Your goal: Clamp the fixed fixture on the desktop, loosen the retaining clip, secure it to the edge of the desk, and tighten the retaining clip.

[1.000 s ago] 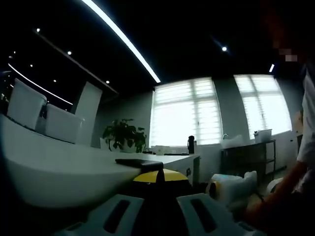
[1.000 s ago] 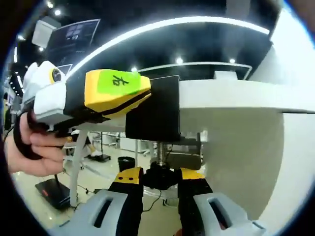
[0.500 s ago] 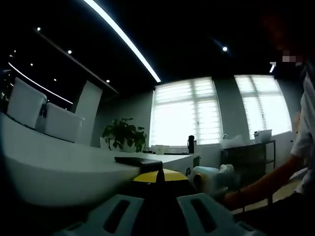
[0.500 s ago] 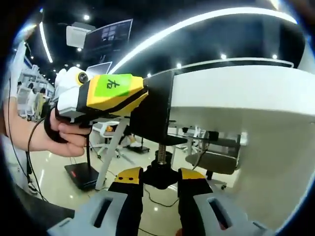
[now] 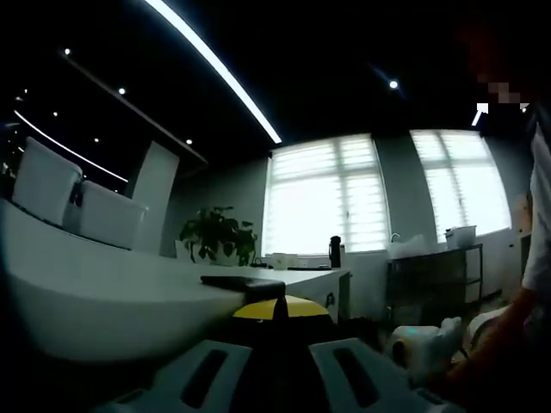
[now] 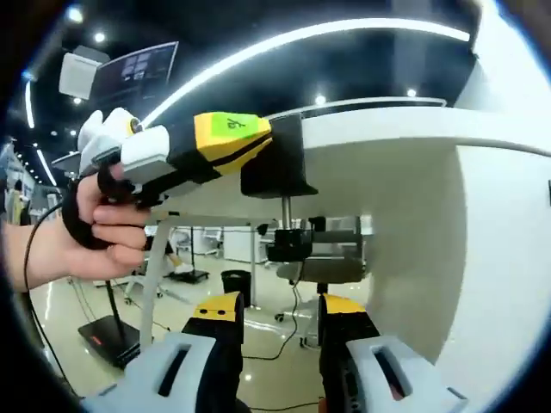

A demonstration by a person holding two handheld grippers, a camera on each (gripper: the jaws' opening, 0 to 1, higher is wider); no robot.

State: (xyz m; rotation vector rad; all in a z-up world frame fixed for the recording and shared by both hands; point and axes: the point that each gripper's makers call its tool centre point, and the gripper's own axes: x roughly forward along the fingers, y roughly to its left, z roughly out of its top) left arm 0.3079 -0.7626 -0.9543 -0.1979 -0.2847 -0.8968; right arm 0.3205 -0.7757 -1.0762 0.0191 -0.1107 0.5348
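Left gripper [image 6: 258,151] jaws closed on the black fixture [image 6: 277,163] at the white desk [image 6: 387,142] edge. Right gripper [image 6: 277,320] open, empty, below the screw knob [image 6: 288,250].

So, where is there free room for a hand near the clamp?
Free: the gap under the screw knob, above the right gripper. Crowded: the clamp on the desk edge, where the left gripper holds it.

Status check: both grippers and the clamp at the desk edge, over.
Left gripper holds black clamp on desk edge. Right gripper open, below the screw knob, not touching. Nothing in the way.
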